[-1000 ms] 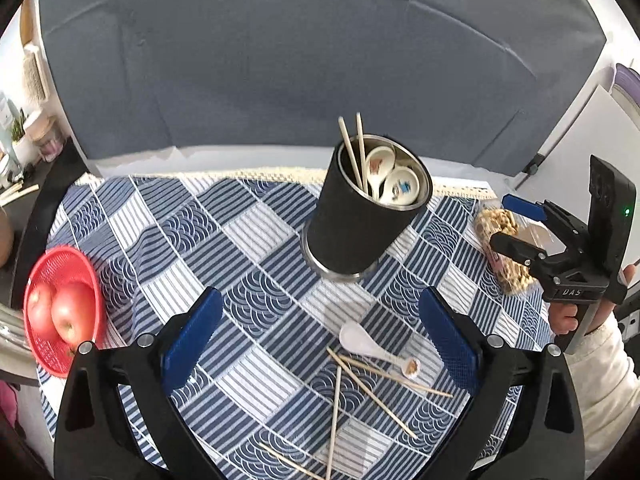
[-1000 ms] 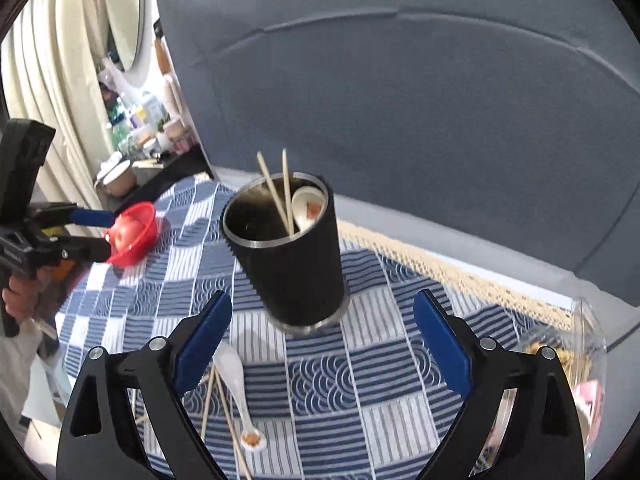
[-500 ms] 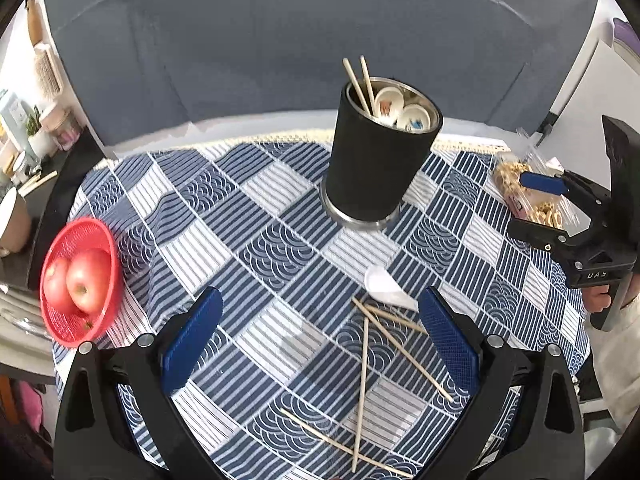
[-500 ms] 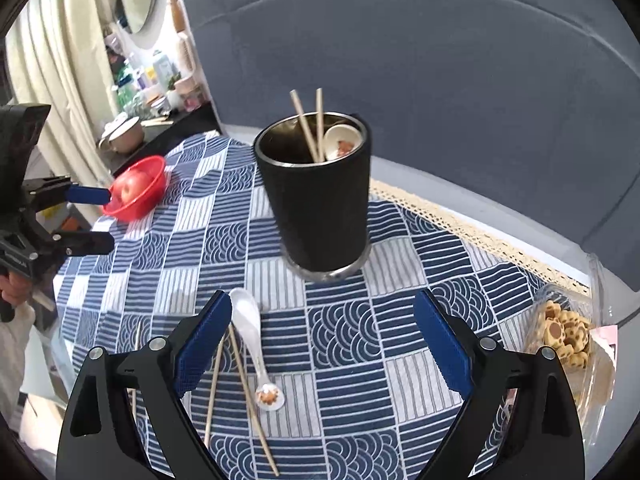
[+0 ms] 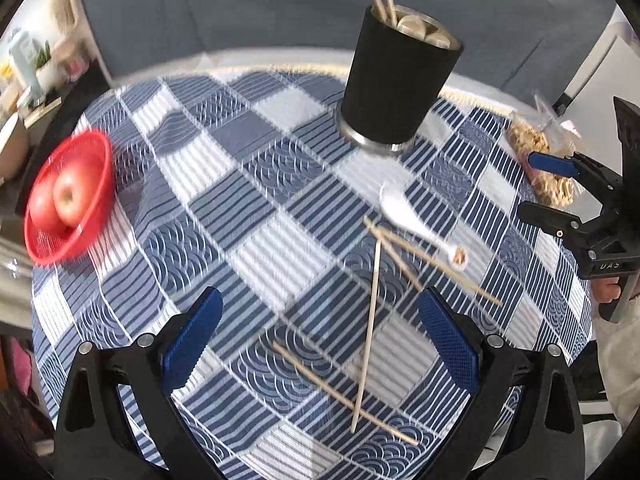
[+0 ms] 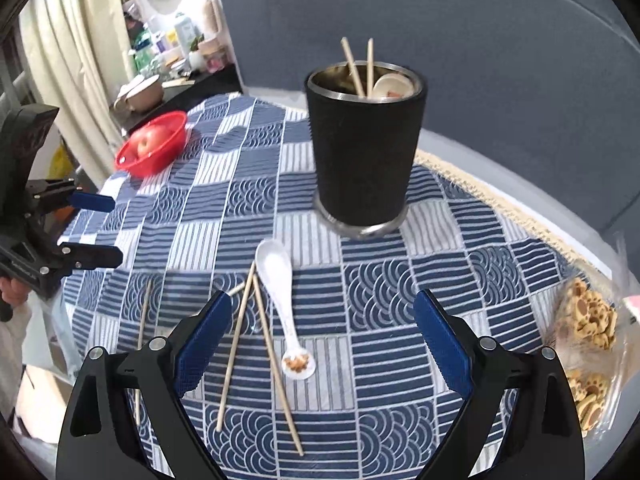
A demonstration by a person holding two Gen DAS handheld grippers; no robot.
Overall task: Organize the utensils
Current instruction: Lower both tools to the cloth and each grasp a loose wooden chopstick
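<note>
Round surface (image 6: 372,292) under a blue-and-white patchwork cloth of stripes and wave scales, cream fringe at the far edge. Black ribbed cylindrical holder (image 6: 364,152) with steel rim and base, upright at the far side; inside it two wooden chopsticks and pale spoon bowls (how many cannot be told). In front of the holder, flat on the cloth: one white ceramic spoon (image 6: 280,300), smooth and glossy, a paw mark on its handle end, and beside it four loose wooden chopsticks (image 5: 370,332), thin, straight, crossing one another — two touch the spoon's side. Red perforated plastic basket (image 5: 68,200) with apples, well apart at the left edge. Clear bag of paw-shaped biscuits (image 6: 588,320) at the right edge. Left hand-held gripper (image 5: 320,344): blue pads spread wide, nothing between them, above the chopsticks. Right hand-held gripper (image 6: 324,340): likewise spread and empty, spoon handle and two chopsticks lying between its pads.
</note>
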